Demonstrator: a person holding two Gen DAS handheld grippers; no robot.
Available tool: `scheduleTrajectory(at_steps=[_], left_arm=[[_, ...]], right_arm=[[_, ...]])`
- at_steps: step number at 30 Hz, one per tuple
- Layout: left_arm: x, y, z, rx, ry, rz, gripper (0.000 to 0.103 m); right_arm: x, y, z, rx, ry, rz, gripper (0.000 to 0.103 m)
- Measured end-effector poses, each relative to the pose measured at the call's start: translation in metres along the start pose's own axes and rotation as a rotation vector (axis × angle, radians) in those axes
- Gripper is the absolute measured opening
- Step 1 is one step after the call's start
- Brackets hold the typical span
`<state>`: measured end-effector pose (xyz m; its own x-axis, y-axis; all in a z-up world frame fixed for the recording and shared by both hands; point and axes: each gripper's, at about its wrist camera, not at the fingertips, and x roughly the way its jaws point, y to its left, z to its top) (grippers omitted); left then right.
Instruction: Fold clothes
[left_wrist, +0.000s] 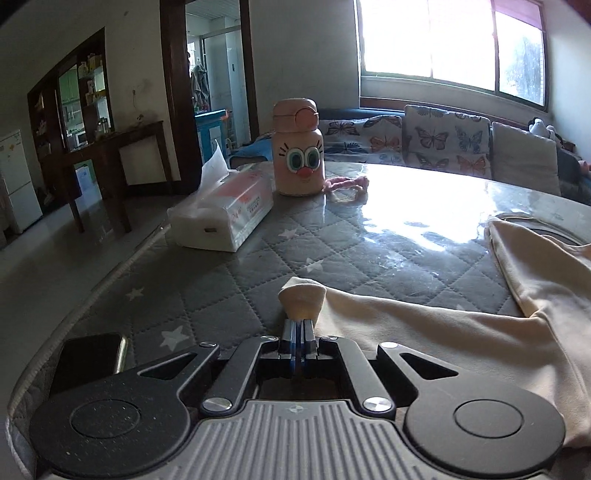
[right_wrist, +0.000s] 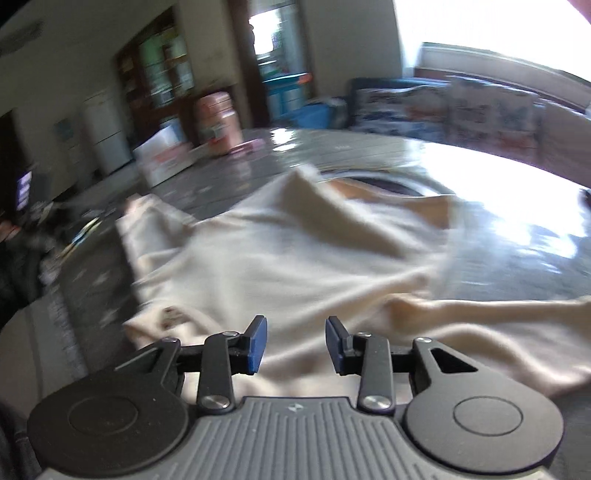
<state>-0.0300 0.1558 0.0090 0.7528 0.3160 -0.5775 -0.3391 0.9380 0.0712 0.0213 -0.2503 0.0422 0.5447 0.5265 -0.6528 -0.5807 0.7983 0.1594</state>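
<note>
A cream-coloured soft fabric garment (left_wrist: 424, 332) is spread, rumpled, across a round table covered in grey quilted star-patterned cloth under a glossy clear sheet (left_wrist: 369, 236). In the left wrist view, the left gripper (left_wrist: 297, 325) is seen with its jaws pressed together on a small bunched corner of the garment, which pokes out beyond the fingertips. In the right wrist view, which is blurred, the right gripper (right_wrist: 295, 341) is held just above the garment with its blue-padded fingers (right_wrist: 256, 345) spread wide and nothing held between them.

Further back on the table, a white and orange tissue pack (left_wrist: 225, 216), a pink cartoon-faced bottle with big eyes (left_wrist: 297, 147) and a pink fluffy band (left_wrist: 345, 182) are seen well apart from the garment. A black phone (left_wrist: 88, 360) lies flat near the table edge, just beside the left gripper.

Some risks are judged from here. Only a small pinch of cloth is held, so the corner could slip free if it is pulled hard. The garment is creased, so an uneven fold could be set. The phone could be knocked off the edge by a wide sweep.
</note>
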Motion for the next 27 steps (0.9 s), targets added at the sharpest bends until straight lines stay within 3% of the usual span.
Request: scheduleTrajectory(at_steps=[11, 20, 24, 27], left_arm=[[0.008, 0.002, 0.007, 0.016, 0.021, 0.016, 0.003], [0.003, 0.007, 0.015, 0.020, 0.018, 0.044, 0.006], [-0.002, 0.007, 0.023, 0.018, 0.001, 0.044, 0.008], [-0.005, -0.003, 0.032, 0.034, -0.025, 0.023, 0.010]], right_arm=[[0.003, -0.114, -0.010, 0.241, -0.037, -0.385, 0.035], [0.002, -0.154, -0.015, 0.279, -0.015, -0.631, 0.036], [-0.001, -0.154, -0.014, 0.275, -0.001, -0.680, 0.035], [-0.003, -0.145, -0.005, 0.254, -0.023, -0.648, 0.035]])
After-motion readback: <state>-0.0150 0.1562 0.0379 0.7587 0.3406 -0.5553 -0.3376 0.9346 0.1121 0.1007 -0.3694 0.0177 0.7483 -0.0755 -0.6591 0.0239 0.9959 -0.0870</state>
